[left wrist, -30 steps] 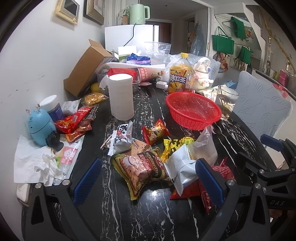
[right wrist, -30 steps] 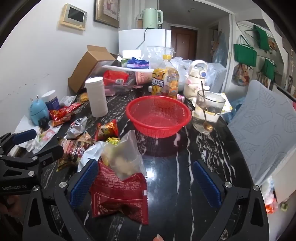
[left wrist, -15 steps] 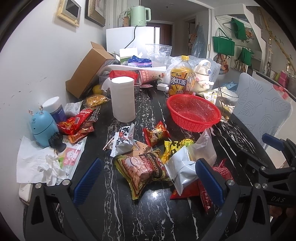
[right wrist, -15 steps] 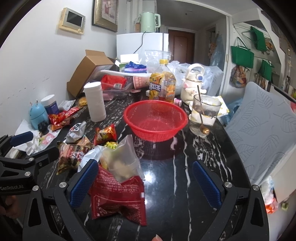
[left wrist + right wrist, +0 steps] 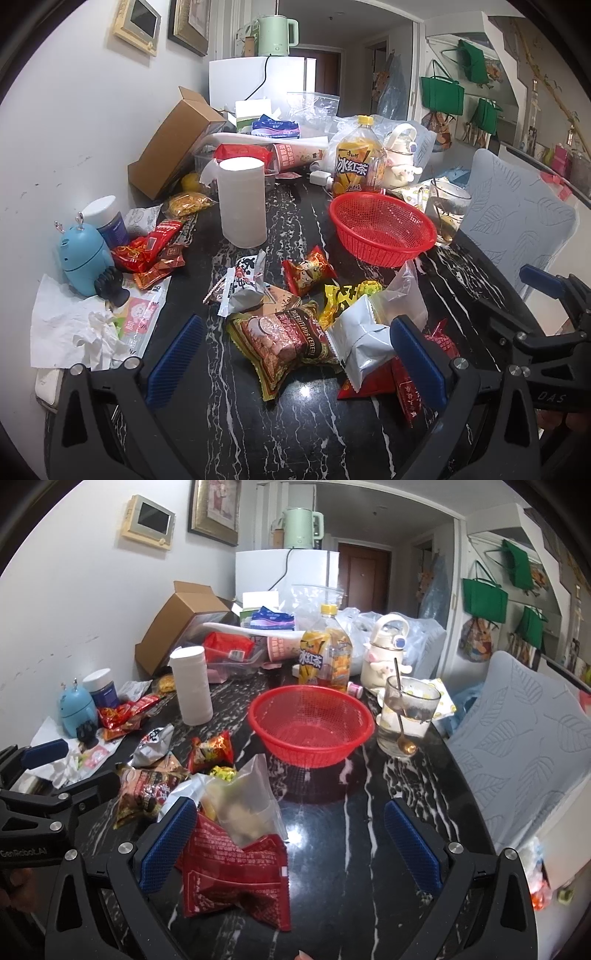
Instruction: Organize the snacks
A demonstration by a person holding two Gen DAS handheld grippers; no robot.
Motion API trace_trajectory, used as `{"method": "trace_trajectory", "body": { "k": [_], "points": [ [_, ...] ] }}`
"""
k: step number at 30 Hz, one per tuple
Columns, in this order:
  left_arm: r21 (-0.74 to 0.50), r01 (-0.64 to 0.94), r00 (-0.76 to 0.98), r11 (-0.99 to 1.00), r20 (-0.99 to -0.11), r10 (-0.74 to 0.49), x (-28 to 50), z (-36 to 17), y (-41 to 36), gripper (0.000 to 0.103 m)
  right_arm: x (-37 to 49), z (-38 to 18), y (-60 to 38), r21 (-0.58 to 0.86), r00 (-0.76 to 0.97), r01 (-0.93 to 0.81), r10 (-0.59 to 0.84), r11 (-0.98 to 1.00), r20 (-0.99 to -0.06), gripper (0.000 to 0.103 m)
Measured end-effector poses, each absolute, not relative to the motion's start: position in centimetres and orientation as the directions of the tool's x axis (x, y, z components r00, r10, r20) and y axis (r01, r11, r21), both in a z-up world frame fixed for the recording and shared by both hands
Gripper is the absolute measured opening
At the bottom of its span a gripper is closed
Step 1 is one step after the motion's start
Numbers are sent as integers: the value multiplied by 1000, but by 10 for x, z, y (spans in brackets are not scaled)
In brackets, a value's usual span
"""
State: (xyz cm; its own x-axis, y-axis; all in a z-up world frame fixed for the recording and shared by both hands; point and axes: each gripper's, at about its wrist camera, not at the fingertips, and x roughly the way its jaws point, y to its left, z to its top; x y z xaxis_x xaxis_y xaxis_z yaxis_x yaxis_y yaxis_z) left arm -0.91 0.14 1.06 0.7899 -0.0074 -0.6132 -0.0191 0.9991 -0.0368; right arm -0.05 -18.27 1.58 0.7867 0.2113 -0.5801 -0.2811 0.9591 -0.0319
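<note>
Several snack packets lie on a black marble table (image 5: 295, 424). A brown cereal packet (image 5: 288, 339) and a silver packet (image 5: 364, 343) lie just ahead of my open left gripper (image 5: 295, 362). A dark red packet (image 5: 236, 871) and a clear bag (image 5: 243, 805) lie by the left finger of my open right gripper (image 5: 291, 845). An empty red basket (image 5: 310, 723) stands mid-table; it also shows in the left wrist view (image 5: 382, 229). A small red packet (image 5: 308, 273) and a black-white packet (image 5: 242, 284) lie before it.
A white cylinder (image 5: 242, 203), an iced-tea bottle (image 5: 356, 162), a glass with a spoon (image 5: 406, 716), a cardboard box (image 5: 173, 144), a blue gadget (image 5: 83, 258), tissue (image 5: 74, 328) and red packets (image 5: 147, 247) crowd the table. A grey chair (image 5: 524, 738) stands right.
Both grippers have drawn back and risen slightly, so the table looks a little farther off. Nothing on the table has moved.
</note>
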Motion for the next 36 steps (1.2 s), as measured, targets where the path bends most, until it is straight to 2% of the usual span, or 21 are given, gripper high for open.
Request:
{"method": "trace_trajectory", "body": {
  "k": [36],
  "points": [
    [-43, -6, 798, 999, -602, -21, -15, 10, -4, 102, -8, 8, -192, 24, 772, -280, 239, 960, -589, 103]
  ]
}}
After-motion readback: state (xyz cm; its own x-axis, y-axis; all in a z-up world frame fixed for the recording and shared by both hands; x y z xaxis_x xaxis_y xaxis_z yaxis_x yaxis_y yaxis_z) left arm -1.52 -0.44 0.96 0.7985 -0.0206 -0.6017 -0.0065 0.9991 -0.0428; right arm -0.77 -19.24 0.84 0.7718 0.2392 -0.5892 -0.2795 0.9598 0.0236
